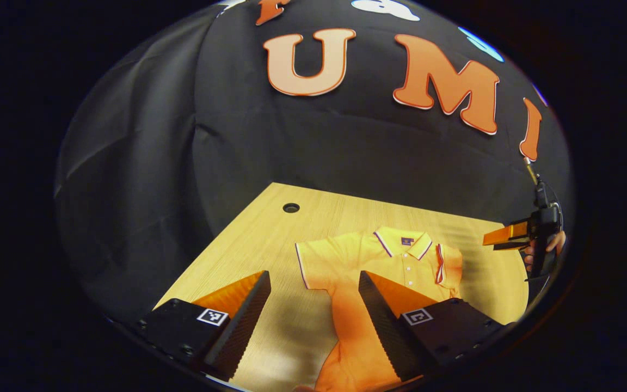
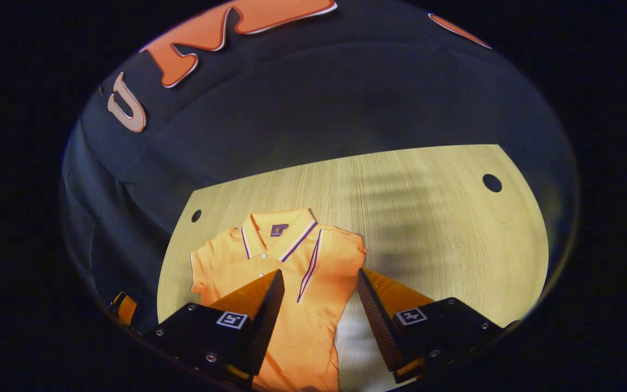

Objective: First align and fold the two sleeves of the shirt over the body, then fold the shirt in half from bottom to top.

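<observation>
Polo shirt [image 1: 384, 272] lies flat on the wooden table [image 1: 270, 228], collar toward the booth wall. One sleeve [image 2: 313, 261] is folded over the body, the other [image 1: 319, 261] is spread out. Left gripper [image 1: 313, 288] hovers above it, fingers spread, holding nothing. Right gripper [image 2: 319, 288] likewise hovers spread and empty, a hand [image 1: 547, 247] holding it at the table's edge.

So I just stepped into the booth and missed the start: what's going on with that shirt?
A person holding a gripper in each hand is folding an orange polo shirt laid flat on the wooden table. One sleeve already lies folded over the body; the other sleeve is spread out. The left gripper and right gripper hover open above the shirt, gripping nothing.
</observation>
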Motion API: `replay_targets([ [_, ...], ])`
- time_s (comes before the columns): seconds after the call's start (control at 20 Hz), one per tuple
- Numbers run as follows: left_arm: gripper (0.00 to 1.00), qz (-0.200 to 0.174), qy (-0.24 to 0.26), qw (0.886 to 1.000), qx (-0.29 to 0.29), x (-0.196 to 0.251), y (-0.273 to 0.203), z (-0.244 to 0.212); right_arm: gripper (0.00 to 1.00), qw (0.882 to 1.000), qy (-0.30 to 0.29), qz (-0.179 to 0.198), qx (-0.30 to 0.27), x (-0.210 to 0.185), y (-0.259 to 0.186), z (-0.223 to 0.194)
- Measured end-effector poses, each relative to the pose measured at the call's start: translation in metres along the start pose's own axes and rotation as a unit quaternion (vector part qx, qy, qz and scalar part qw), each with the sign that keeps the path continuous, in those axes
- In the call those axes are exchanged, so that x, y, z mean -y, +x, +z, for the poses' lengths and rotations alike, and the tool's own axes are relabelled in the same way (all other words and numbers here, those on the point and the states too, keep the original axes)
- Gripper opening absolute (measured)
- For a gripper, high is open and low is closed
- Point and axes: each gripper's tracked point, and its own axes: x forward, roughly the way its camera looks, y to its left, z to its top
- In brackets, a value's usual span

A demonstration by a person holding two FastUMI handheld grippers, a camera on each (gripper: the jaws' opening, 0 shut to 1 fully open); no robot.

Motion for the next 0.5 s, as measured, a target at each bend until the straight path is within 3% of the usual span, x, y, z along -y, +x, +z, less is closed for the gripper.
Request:
replay_targets([
  [0.3, 0.99, -0.036, -0.043, 0.991, -0.124, -0.011, 0.067, -0.02, 0.88, 0.996, 0.015, -0.052, 0.07, 0.0, -0.058, -0.007],
  [0.5, 0.98, -0.033, -0.048, 0.971, -0.23, -0.011, 0.124, -0.045, 0.88, 0.991, 0.026, -0.076, 0.107, -0.002, -0.093, -0.021],
])
